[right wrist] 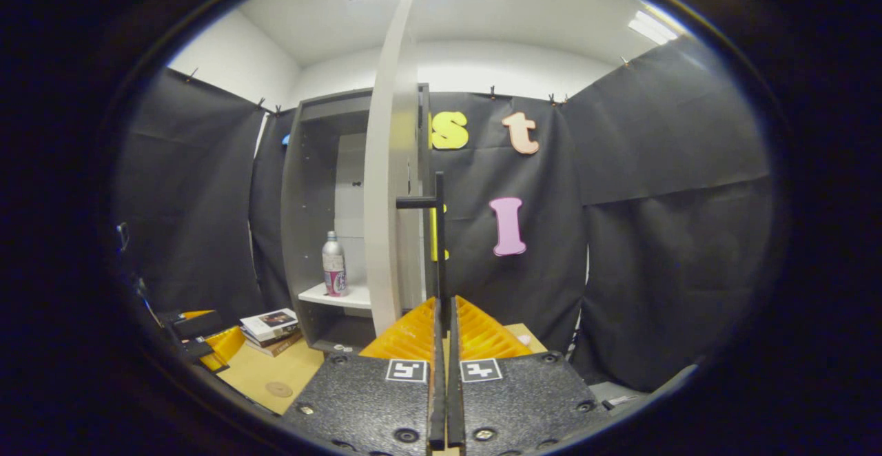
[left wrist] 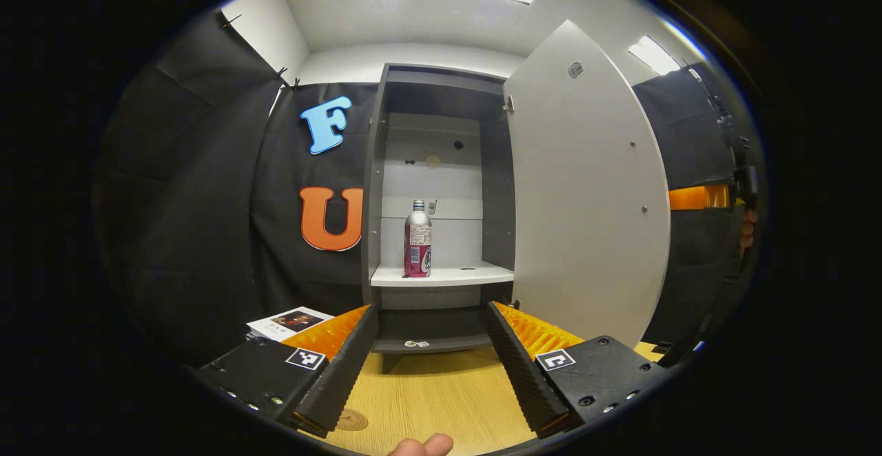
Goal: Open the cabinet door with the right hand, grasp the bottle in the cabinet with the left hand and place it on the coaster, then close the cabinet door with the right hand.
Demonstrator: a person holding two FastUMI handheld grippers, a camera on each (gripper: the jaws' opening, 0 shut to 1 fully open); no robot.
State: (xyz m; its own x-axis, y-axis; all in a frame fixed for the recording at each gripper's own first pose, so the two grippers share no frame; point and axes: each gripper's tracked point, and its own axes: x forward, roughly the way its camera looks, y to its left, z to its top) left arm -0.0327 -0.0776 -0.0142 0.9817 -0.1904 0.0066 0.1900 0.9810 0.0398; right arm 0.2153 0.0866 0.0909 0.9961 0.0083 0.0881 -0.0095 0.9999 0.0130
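Grey boards frame the cabinet (left wrist: 441,187), whose door (left wrist: 586,194) stands swung wide to the right in the left gripper view. On the pale middle shelf (left wrist: 444,275) the bottle (left wrist: 417,239) stands upright toward the shelf's left side, silver at the top with a pink label, well apart from both grippers. The left gripper (left wrist: 433,366) hangs low in front of the cabinet over the wooden table (left wrist: 427,394), its jaws spread wide with nothing between them. A round coaster (left wrist: 351,419) lies flat on the table just beside the left finger. A stack of books (left wrist: 289,322) sits on the table left of the cabinet.

In the right gripper view the door (right wrist: 386,187) appears edge-on, and its dark handle (right wrist: 438,235) runs vertically beside it. The right gripper (right wrist: 443,332) has its fingers pressed together around the lower end of that handle. The bottle (right wrist: 333,264) shows on the shelf left of the door, and the coaster (right wrist: 279,389) lies on the table below
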